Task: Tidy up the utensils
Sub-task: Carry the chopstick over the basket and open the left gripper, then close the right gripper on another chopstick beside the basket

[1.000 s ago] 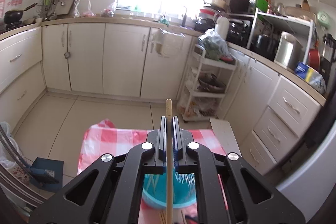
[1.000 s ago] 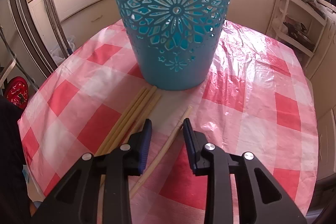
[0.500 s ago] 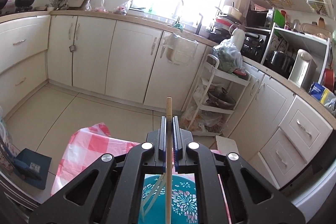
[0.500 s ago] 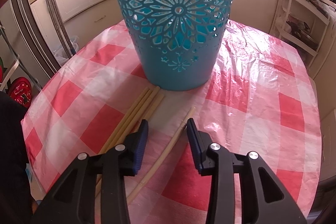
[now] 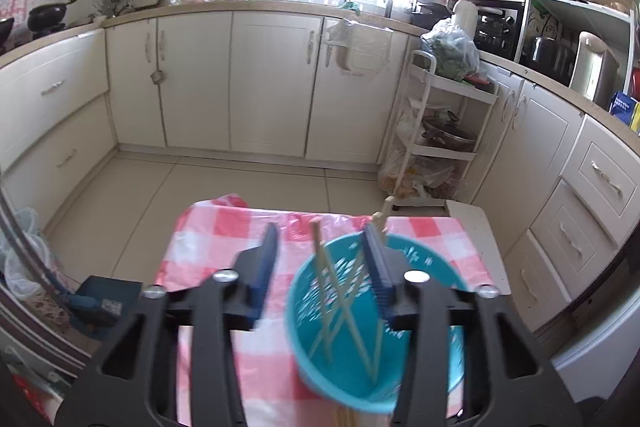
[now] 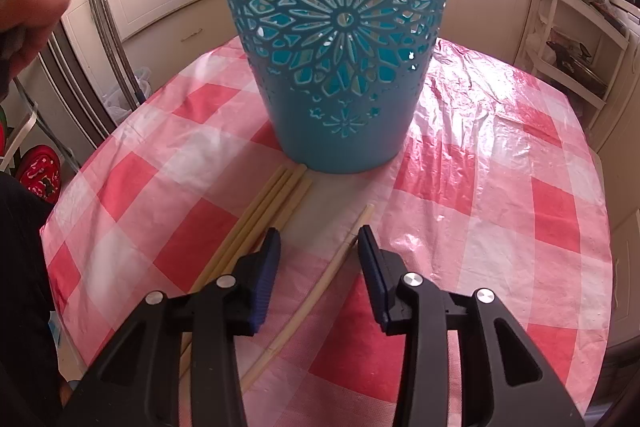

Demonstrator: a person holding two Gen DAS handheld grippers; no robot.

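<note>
Left gripper (image 5: 326, 259) just opened, empty, over basket (image 5: 304, 343); right gripper (image 6: 319, 259) unclenched, straddling chopstick (image 6: 320, 289); risk: off-centre pinch flicks it away

Black gripper (image 6: 318, 247), blue pads (image 6: 266, 269), silver screws (image 6: 412, 279)

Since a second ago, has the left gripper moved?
Yes. The left gripper has come down over the blue holder: its rim, earlier low in the left wrist view, now rings the right finger. Its jaws have just been opening; nothing is pinched now.
</note>
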